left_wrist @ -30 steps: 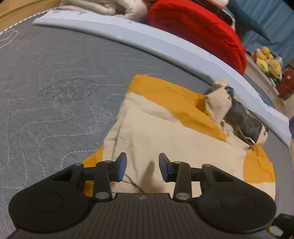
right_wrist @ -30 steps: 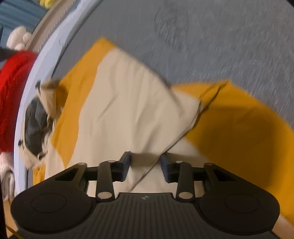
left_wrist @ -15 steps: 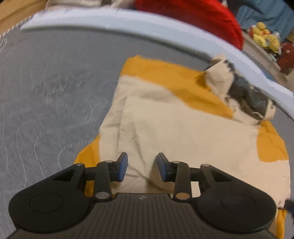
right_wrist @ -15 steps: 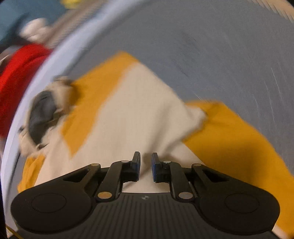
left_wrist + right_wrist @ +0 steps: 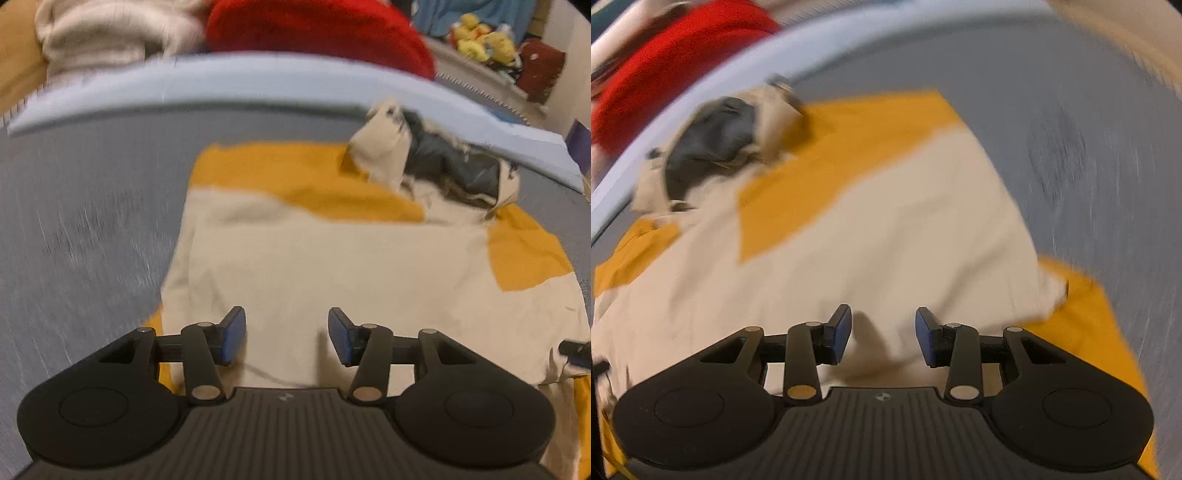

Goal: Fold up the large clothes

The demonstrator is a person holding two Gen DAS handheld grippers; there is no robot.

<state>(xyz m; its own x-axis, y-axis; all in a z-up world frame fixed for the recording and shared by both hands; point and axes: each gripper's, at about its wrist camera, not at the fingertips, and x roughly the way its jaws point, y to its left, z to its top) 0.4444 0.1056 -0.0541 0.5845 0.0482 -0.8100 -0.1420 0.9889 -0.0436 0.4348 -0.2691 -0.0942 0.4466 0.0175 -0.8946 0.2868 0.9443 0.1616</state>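
cloth fills the space ahead of both tools: the cream and mustard-yellow garment [image 5: 332, 258] lies spread on the grey quilted bed [image 5: 85, 229], its dark-lined hood [image 5: 450, 166] bunched at the far end against a pale blue border [image 5: 221, 85]. left tool [image 5: 284, 336] hangs over the cream panel with its jaws spread wide and nothing between them. right tool [image 5: 882, 332] is likewise spread and empty, with a folded cream flap [image 5: 1015, 266] ahead to its right, lying on yellow.

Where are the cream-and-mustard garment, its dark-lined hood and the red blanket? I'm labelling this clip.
Cream-and-mustard fabric garment [image 5: 332, 266]: left wrist view, cream middle panel.
Dark-lined cream hood [image 5: 450, 166]: left wrist view, dark lining.
Red fuzzy blanket [image 5: 314, 33]: left wrist view, top surface.
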